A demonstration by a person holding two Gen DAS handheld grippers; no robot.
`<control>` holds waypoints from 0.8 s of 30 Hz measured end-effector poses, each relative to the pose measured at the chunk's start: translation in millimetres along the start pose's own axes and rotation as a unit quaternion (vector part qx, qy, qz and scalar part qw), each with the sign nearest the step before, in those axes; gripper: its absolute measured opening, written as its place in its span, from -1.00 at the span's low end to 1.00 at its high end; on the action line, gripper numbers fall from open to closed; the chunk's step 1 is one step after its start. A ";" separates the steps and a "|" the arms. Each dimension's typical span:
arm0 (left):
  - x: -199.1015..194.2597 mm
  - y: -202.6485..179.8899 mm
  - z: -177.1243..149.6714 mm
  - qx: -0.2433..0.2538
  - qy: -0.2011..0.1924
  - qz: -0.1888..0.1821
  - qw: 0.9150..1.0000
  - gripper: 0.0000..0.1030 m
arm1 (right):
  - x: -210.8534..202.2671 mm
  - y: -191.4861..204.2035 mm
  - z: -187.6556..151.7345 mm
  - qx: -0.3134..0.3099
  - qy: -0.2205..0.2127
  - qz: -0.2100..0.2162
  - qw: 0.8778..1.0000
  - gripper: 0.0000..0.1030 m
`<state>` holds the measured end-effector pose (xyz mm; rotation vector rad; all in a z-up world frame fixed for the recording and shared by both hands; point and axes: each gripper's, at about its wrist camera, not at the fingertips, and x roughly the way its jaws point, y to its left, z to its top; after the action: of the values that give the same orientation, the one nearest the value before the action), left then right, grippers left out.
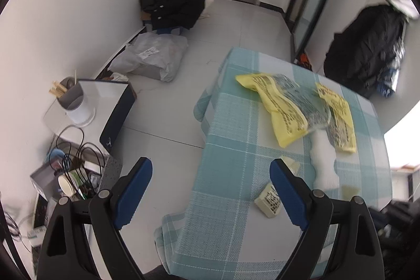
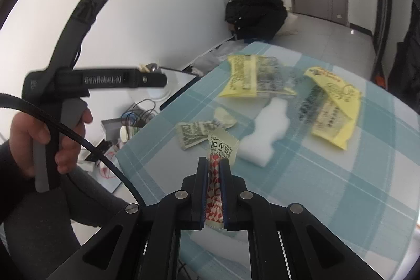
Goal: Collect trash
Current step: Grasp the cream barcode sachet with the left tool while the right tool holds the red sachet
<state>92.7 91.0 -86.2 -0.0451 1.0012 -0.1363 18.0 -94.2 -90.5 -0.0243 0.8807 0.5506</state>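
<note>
My right gripper point(image 2: 213, 162) is shut on a small red-and-white patterned sachet point(image 2: 219, 148) and holds it above the checked tablecloth point(image 2: 328, 188). On the cloth lie two yellow wrappers point(image 2: 242, 76) point(image 2: 333, 106), a white foam piece point(image 2: 265, 133) and a small printed packet point(image 2: 194, 135). My left gripper point(image 1: 211, 169) is open and empty, out over the table's left edge. In the left wrist view I see the yellow wrappers point(image 1: 278, 106), the foam piece point(image 1: 324, 162) and a small packet point(image 1: 269, 200) beside the right finger point(image 1: 288, 190).
The left hand-held gripper body point(image 2: 92, 82) shows at the left of the right wrist view. On the floor are a black backpack point(image 1: 173, 1), a grey plastic bag point(image 1: 155, 55), a dark box with a white cup point(image 1: 76, 101) and a cluttered bin point(image 1: 71, 180).
</note>
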 end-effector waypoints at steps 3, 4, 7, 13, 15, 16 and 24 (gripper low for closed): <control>7.1 -16.6 -4.0 0.038 0.016 -0.005 0.999 0.73 | -15.1 -11.4 -5.2 0.010 -0.010 -0.014 1.000 -0.85; 10.5 -21.2 -5.1 0.047 0.023 -0.005 0.999 0.73 | -19.8 -16.2 -6.8 0.018 -0.011 -0.018 1.000 -0.85; 21.6 -32.8 -7.9 0.067 0.049 -0.017 0.996 0.73 | -33.0 -28.4 -9.6 0.035 -0.020 -0.030 0.999 -0.85; 32.9 -50.7 -12.9 0.106 0.062 0.003 0.992 0.73 | -55.2 -38.4 -15.1 0.052 -0.042 -0.047 0.997 -0.85; 36.7 -56.2 -14.7 0.118 0.064 0.013 0.991 0.73 | -60.7 -43.0 -17.5 0.054 -0.045 -0.050 0.996 -0.85; 40.5 -57.9 -16.0 0.123 0.071 0.017 0.990 0.72 | -63.1 -43.6 -18.8 0.054 -0.047 -0.051 0.996 -0.85; 39.1 -60.5 -16.7 0.122 0.088 -0.006 0.989 0.06 | -73.0 -50.2 -23.6 0.060 -0.054 -0.056 0.995 -0.85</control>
<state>93.7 26.3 -121.8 0.1865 1.1541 -0.2769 -12.7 -175.8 -62.0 0.0636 0.7999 0.3896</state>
